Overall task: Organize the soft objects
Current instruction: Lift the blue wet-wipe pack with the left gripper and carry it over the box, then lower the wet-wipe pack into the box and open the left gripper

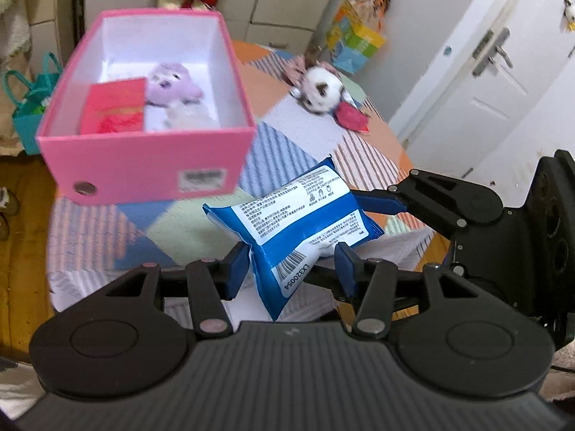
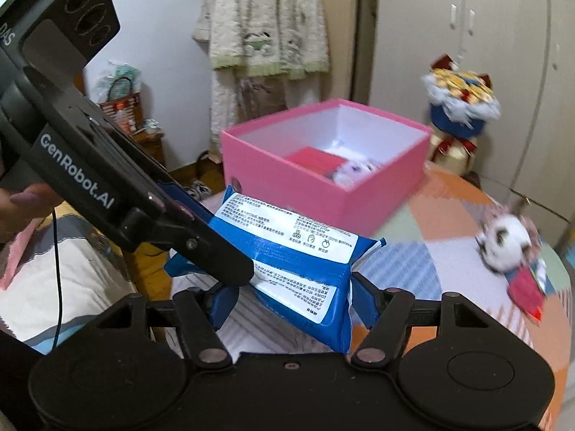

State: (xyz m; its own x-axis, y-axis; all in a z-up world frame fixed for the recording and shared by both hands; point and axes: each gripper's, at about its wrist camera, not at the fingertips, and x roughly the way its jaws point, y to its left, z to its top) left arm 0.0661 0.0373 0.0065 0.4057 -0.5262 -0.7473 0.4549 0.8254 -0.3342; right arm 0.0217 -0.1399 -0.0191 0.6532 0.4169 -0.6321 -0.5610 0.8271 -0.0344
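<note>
A blue and white wipes pack (image 1: 298,226) is held above the patchwork table (image 1: 287,136). My left gripper (image 1: 293,265) is shut on its near end, and my right gripper (image 2: 291,298) is shut on its other end; the right gripper's finger shows in the left wrist view (image 1: 384,203). The pack also shows in the right wrist view (image 2: 287,251). An open pink box (image 1: 151,165) stands behind it, holding a red packet (image 1: 113,107) and a purple plush (image 1: 172,80). A white plush (image 1: 321,89) lies on the table to the right, partly on a red packet (image 1: 352,116).
A blue bouquet toy (image 2: 463,107) stands behind the box (image 2: 323,179). A white door (image 1: 485,72) is at the right. A teal bag (image 1: 32,104) sits on the floor at the left. A fleece garment (image 2: 266,18) hangs on the wall.
</note>
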